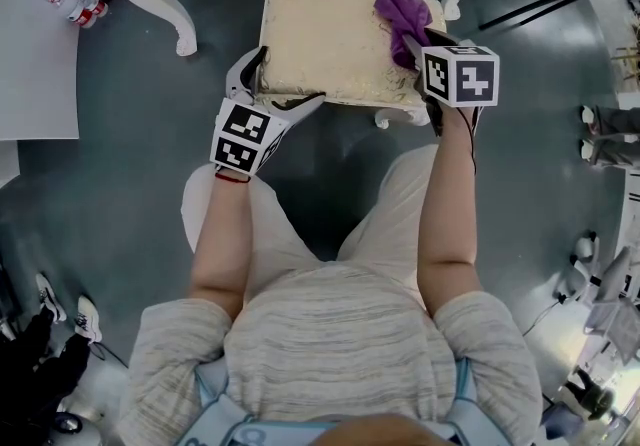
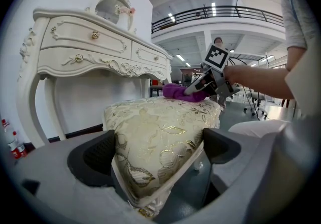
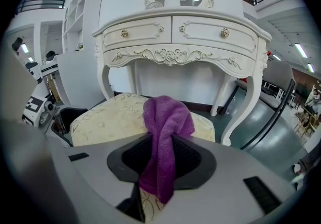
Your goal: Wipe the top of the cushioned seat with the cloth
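Purple cloth is clamped in the right gripper, whose jaws stand narrow on it. One fold bunches above the jaws and a tail hangs below them. In the head view the cloth lies at the upper right of the frame, resting on the top of the cushioned seat at its far right corner. The seat is cream with a gold leaf pattern and occupies the upper centre of that frame, standing on a grey floor. The left gripper is at the seat's near left corner. Its jaws are spread wide, and the cushion corner fills the gap and touches both pads. A white carved desk stands behind the seat.
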`<action>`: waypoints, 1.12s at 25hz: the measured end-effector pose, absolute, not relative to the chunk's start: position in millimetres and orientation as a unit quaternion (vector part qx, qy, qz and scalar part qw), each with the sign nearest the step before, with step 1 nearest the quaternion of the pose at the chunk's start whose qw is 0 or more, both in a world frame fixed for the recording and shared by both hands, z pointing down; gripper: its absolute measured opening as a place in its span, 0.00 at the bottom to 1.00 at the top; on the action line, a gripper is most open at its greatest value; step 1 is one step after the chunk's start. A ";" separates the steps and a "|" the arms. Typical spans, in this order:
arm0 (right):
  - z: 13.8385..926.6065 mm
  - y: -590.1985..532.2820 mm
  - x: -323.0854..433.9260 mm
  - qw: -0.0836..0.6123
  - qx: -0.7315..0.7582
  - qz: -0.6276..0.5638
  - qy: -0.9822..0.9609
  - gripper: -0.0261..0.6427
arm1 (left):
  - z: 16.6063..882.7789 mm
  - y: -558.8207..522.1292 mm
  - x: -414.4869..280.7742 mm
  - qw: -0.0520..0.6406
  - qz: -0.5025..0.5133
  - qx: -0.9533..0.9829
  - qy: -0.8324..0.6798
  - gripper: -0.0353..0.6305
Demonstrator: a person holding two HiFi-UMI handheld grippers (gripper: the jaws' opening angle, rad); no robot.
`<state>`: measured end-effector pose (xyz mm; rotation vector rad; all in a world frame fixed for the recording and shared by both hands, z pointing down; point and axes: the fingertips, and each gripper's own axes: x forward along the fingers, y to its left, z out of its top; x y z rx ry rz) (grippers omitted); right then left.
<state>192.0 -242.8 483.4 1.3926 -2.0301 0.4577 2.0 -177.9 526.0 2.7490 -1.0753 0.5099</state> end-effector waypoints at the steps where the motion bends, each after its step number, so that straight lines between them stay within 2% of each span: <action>1: 483.5 -242.3 195.0 0.314 0.530 0.175 -0.768 0.20 | 525.7 -177.8 2.0 0.073 0.169 0.915 -0.358 0.89; 28: 485.0 -234.0 257.5 0.325 0.567 0.175 -0.736 0.20 | 525.7 -178.2 1.8 0.073 0.170 0.915 -0.358 0.89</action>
